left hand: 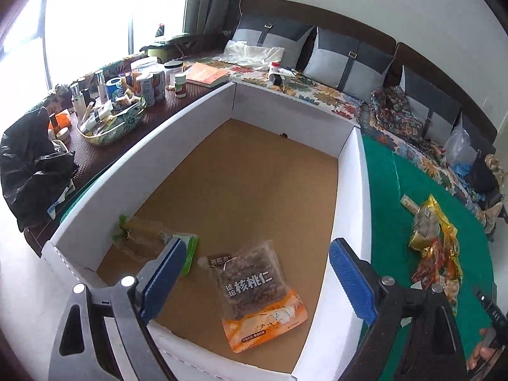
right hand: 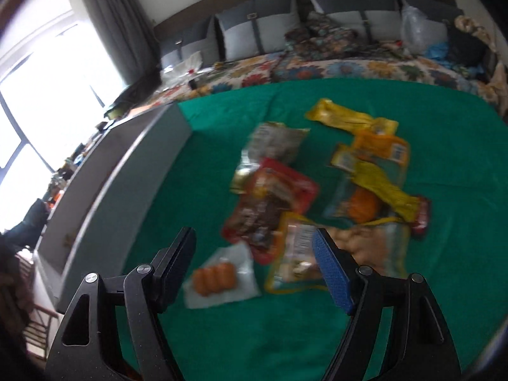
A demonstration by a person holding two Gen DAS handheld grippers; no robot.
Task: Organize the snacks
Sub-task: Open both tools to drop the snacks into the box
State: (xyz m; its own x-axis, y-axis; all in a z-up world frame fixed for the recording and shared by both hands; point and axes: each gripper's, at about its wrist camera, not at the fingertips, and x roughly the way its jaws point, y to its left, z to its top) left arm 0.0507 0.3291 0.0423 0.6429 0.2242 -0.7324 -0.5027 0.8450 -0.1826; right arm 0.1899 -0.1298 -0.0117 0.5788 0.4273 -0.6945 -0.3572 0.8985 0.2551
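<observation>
Left gripper [left hand: 257, 281] jaws wide, empty, over white box [left hand: 346, 197] holding walnut pack [left hand: 257, 295]. Right gripper [right hand: 254, 268] jaws wide, empty, above snack pile [right hand: 317, 190] on green cloth [right hand: 222, 333]; blurred, probably sausage pack [right hand: 219, 277] nearest.

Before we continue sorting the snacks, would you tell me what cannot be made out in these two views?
- Right wrist view: motion blur smears the snack packets on the green cloth; the red packet's print is unreadable.
- Left wrist view: the left gripper's finger covers part of the green-edged clear packet in the white cardboard box.
- Left wrist view: the pile of gold and red packets is too small and distorted to count.
</observation>
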